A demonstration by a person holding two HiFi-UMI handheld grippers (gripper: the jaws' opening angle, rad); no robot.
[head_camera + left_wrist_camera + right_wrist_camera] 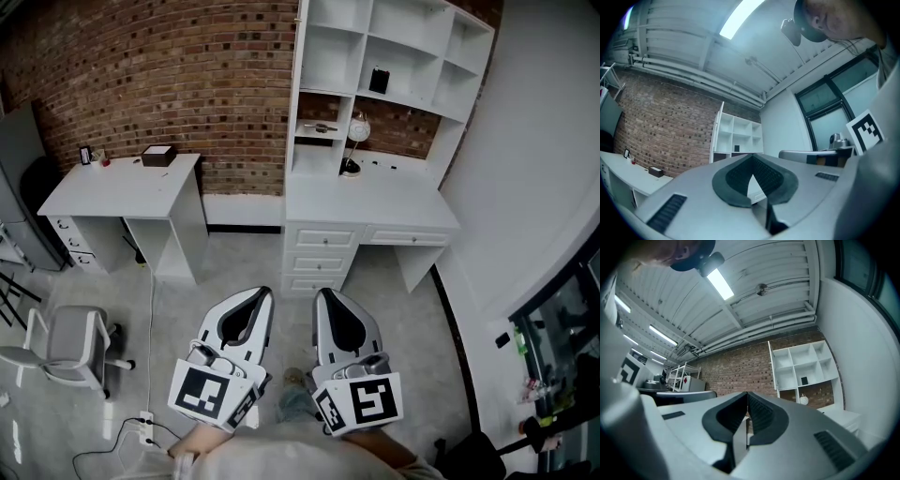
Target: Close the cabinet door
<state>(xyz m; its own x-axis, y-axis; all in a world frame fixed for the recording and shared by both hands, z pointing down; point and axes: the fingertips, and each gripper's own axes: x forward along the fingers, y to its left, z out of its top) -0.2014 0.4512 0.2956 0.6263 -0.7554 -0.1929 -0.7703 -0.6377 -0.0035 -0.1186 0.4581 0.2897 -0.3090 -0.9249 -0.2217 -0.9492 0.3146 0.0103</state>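
**Holding both grippers shut, well short of the cabinet door**

Holding one tool in each hand, the person keeps the pair low and side by side over the grey floor. The left gripper (260, 292) has its dark ribbed pads (765, 174) pressed together at the tips, with nothing between them. The right gripper (323, 292) is closed the same way, tip against tip, and it is empty too. Neither touches anything.

Both point toward a tall white open-shelf cabinet (394, 56) that stands on a white desk with drawers (370, 202), well ahead of the tips. The thin white cabinet door (717, 133) shows as a narrow panel along that cabinet's left edge, angled outward from the shelves. It lies ahead of the gap between the two grippers and well apart from both.

Inside the shelves, ahead of the right gripper, sit a small dark upright block (379, 80) and a round white object (359, 129). A red brick wall (187, 75) runs behind everything.

Ahead and to the left of the left gripper stands a smaller white table (112, 183) bearing a dark box with a white top (158, 156). Nearer, out to that gripper's left, a grey office chair (70, 342) stands on the floor.
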